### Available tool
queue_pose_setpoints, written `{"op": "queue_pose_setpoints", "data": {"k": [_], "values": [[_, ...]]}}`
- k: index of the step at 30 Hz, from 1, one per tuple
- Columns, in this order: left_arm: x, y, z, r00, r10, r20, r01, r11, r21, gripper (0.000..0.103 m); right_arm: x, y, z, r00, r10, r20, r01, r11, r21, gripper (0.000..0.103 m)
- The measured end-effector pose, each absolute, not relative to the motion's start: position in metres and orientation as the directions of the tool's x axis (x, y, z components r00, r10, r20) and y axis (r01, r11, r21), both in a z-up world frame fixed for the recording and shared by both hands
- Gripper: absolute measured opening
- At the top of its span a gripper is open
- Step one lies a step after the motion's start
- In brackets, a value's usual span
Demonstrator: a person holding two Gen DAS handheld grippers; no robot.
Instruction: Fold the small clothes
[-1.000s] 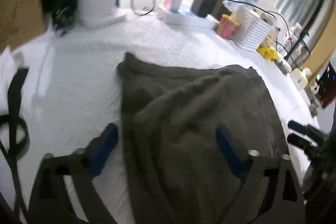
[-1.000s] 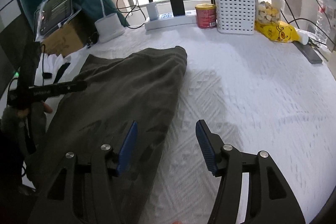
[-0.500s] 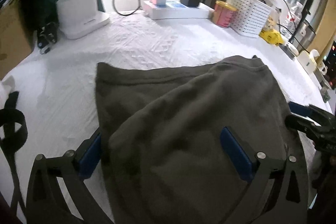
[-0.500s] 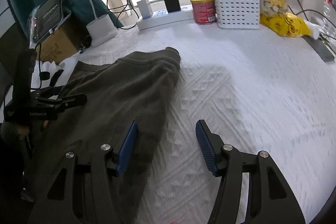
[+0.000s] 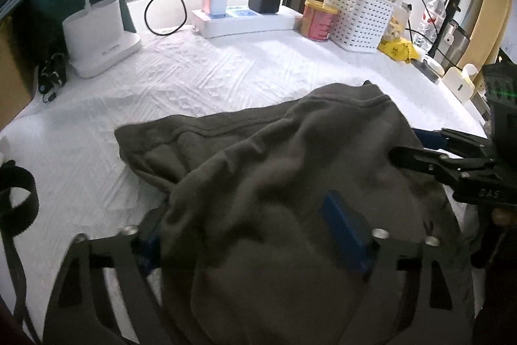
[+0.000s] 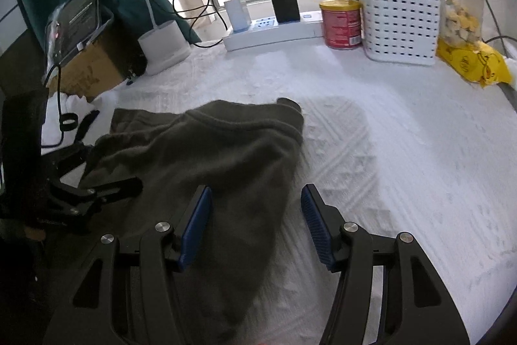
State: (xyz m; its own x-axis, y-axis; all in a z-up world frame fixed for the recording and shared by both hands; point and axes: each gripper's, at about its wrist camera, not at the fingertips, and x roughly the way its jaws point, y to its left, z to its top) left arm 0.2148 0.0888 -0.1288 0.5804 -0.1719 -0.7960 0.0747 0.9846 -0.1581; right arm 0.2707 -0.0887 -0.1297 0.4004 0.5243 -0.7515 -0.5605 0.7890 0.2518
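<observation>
A white textured cloth covers my bench (image 6: 404,157). At its far left stand a cardboard box (image 6: 87,70) and a white lamp base (image 5: 97,47), then a power strip (image 5: 245,21) under the window, a red tin (image 6: 341,23), a white basket (image 6: 400,18) and a yellow bag (image 6: 475,63) toward the right edge. The grey garment (image 5: 290,183) lies bunched on the near left of the bench. My left gripper (image 5: 255,238) has its fingers spread, with cloth draped between them. My right gripper (image 6: 257,227) is spread too, straddling the garment's right edge, with bare white cloth stretching to its right.
</observation>
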Motion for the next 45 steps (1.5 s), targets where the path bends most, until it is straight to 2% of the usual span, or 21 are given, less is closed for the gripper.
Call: {"op": "queue_pose_setpoints", "data": {"k": [1, 3, 5, 10, 15, 17, 19, 20, 22, 24, 31, 35, 45], "values": [[0.215, 0.087, -0.129, 0.581, -0.165, -0.797, 0.077, 0.986, -0.148, 0.079, 0.271, -0.086, -0.13, 0.398, 0.525, -0.752, -0.563, 0.787, 0.251, 0.061], [0.216, 0.081, -0.128, 0.582, -0.158, -0.798, 0.093, 0.987, -0.128, 0.067, 0.272, -0.08, -0.13, 0.397, 0.521, -0.755, -0.573, 0.784, 0.239, 0.061], [0.215, 0.077, -0.128, 0.586, -0.155, -0.795, 0.102, 0.988, -0.118, 0.062, 0.272, -0.073, -0.13, 0.395, 0.517, -0.759, -0.584, 0.779, 0.227, 0.063], [0.216, 0.07, -0.127, 0.59, -0.18, -0.787, 0.123, 0.983, -0.133, 0.035, 0.268, -0.052, -0.131, 0.404, 0.485, -0.776, -0.612, 0.774, 0.165, 0.072], [0.214, 0.059, -0.125, 0.601, -0.154, -0.784, 0.139, 0.986, -0.087, 0.03, 0.264, -0.038, -0.133, 0.405, 0.459, -0.791, -0.65, 0.753, 0.104, 0.074], [0.213, 0.057, -0.124, 0.606, -0.143, -0.782, 0.139, 0.988, -0.073, 0.029, 0.261, -0.035, -0.134, 0.404, 0.457, -0.792, -0.662, 0.744, 0.092, 0.072], [0.211, 0.056, -0.123, 0.616, -0.124, -0.778, 0.136, 0.989, -0.05, 0.027, 0.257, -0.028, -0.134, 0.411, 0.445, -0.796, -0.683, 0.729, 0.054, 0.059], [0.21, 0.053, -0.122, 0.623, -0.11, -0.774, 0.136, 0.99, -0.031, 0.027, 0.254, -0.026, -0.133, 0.414, 0.443, -0.796, -0.694, 0.719, 0.039, 0.056], [0.208, 0.049, -0.12, 0.635, -0.084, -0.768, 0.139, 0.99, 0.007, 0.025, 0.248, -0.021, -0.132, 0.405, 0.457, -0.792, -0.716, 0.697, 0.036, 0.038], [0.206, 0.047, -0.119, 0.648, -0.063, -0.759, 0.135, 0.99, 0.033, 0.023, 0.245, -0.019, -0.132, 0.4, 0.465, -0.79, -0.724, 0.689, 0.04, 0.029], [0.195, 0.045, -0.111, 0.687, -0.049, -0.725, 0.129, 0.99, 0.056, 0.022, 0.239, -0.021, -0.129, 0.399, 0.479, -0.782, -0.707, 0.703, 0.07, 0.024], [0.185, 0.045, -0.107, 0.706, -0.051, -0.707, 0.114, 0.993, 0.042, 0.022, 0.232, -0.031, -0.123, 0.415, 0.505, -0.757, -0.678, 0.726, 0.113, 0.023], [0.156, 0.04, -0.087, 0.774, -0.046, -0.632, 0.089, 0.995, 0.037, 0.022, 0.205, -0.043, -0.097, 0.463, 0.534, -0.707, -0.674, 0.73, 0.11, 0.023]]}}
